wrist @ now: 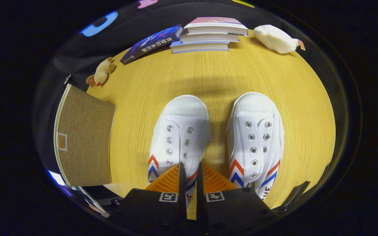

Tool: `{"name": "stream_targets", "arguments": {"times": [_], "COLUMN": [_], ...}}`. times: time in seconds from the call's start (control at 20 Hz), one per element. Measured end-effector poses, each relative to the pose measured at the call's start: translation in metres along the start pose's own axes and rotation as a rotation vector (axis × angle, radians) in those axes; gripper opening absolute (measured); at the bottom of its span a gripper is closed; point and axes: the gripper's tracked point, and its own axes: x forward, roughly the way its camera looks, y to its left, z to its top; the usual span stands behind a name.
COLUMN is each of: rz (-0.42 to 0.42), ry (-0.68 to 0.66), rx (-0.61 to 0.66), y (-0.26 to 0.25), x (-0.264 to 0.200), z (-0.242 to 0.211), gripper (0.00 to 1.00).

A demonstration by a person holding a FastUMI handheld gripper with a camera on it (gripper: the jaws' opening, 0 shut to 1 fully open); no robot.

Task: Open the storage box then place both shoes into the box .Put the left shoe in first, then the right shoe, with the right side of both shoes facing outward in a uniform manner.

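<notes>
Hovering above a yellow wood-grain table [215, 82], the gripper [189, 173] looks down from its own camera with its two fingers [181, 183] drawn close together, leaving only a thin slit between them; a strip of the left shoe's side shows through that slit, but whether the fingers actually pinch it cannot be told. Two white canvas shoes stand side by side on the table with toes pointing away from the gripper. The left shoe [179, 131] lies just ahead of the fingers and partly under them, its inner edge with red and blue chevron stripes running down between the fingertips. The right shoe [256, 134] sits just beside it, apart by a narrow strip of bare table, with the same stripes on both flanks and metal eyelets in two rows. To the left of the shoes, near the table's edge, stands the storage box [84, 141], a brown woven-fabric box with pale trim and a small label window; its flap is shut. Beyond the shoes, at the far side of the table, a stack of books [208, 36] rests with one dark blue book [151, 42] leaning against it. A small tan plush toy [102, 73] lies at the far left, and a white plush toy [276, 39] lies at the far right.
</notes>
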Motion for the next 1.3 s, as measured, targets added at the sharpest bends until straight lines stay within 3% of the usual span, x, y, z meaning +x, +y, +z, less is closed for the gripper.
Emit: {"name": "stream_targets", "arguments": {"times": [0.1,0.25,0.55,0.95,1.15,1.3], "rz": [0.026,0.027,0.097,0.273,0.369,0.365], "ry": [-0.002,-0.027,-0.119,-0.182,-0.13,-0.085], "rx": [0.072,0.015,0.054,0.117,0.16,0.151], "y": [0.0,0.001,0.042,0.173,0.25,0.292], "x": [0.014,0.003,-0.056,-0.129,-0.131,-0.11], "z": [-0.005,-0.005,0.025,0.066,0.058,0.042], "gripper": [0.1,0.08,0.08,0.07,0.08,0.08]}}
